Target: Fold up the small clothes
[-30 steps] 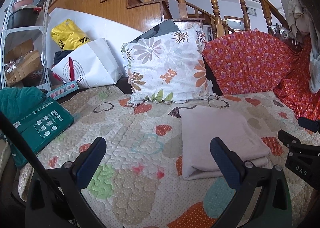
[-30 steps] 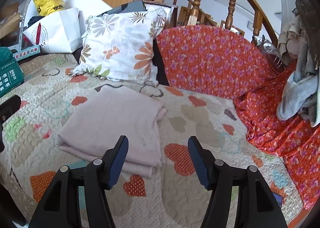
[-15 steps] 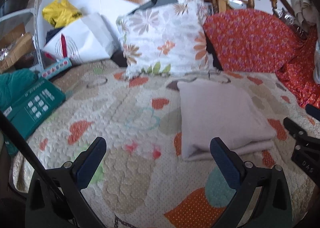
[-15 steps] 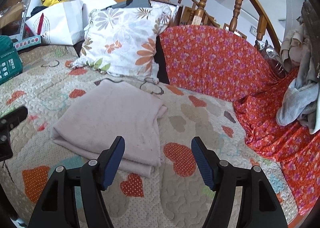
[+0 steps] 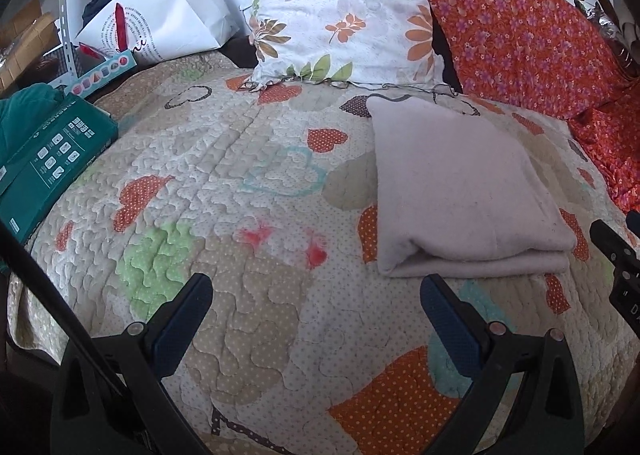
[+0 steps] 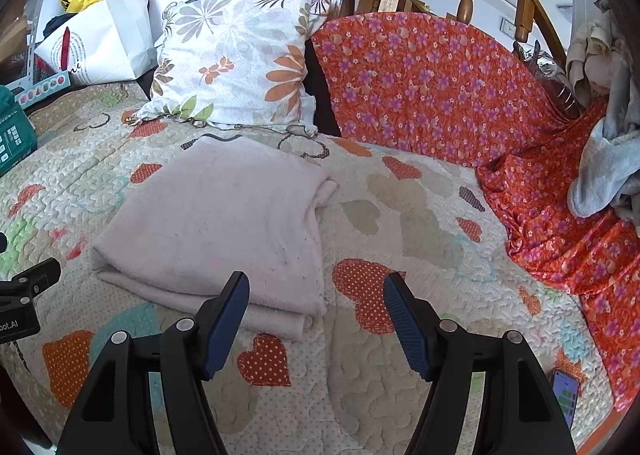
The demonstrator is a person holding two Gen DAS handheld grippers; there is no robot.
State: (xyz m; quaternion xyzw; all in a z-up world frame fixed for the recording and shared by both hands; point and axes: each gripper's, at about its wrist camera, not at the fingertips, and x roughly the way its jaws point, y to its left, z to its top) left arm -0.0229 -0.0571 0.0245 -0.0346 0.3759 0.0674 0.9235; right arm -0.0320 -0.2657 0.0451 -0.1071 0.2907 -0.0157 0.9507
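Both grippers have dipped toward the quilt (image 5: 248, 295) since a moment ago. The left gripper (image 5: 316, 295) and right gripper (image 6: 316, 295) each stand apart, gripping nothing. The folded pale pink garment (image 5: 456, 191) lies just beyond them, near the floral pillow (image 5: 344, 11).

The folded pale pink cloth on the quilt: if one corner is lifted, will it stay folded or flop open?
The folded pale pink cloth looks soft and its layers lie loose at the near edge, so it will probably droop and unfold. It seems light and may slide on the quilt if pushed.
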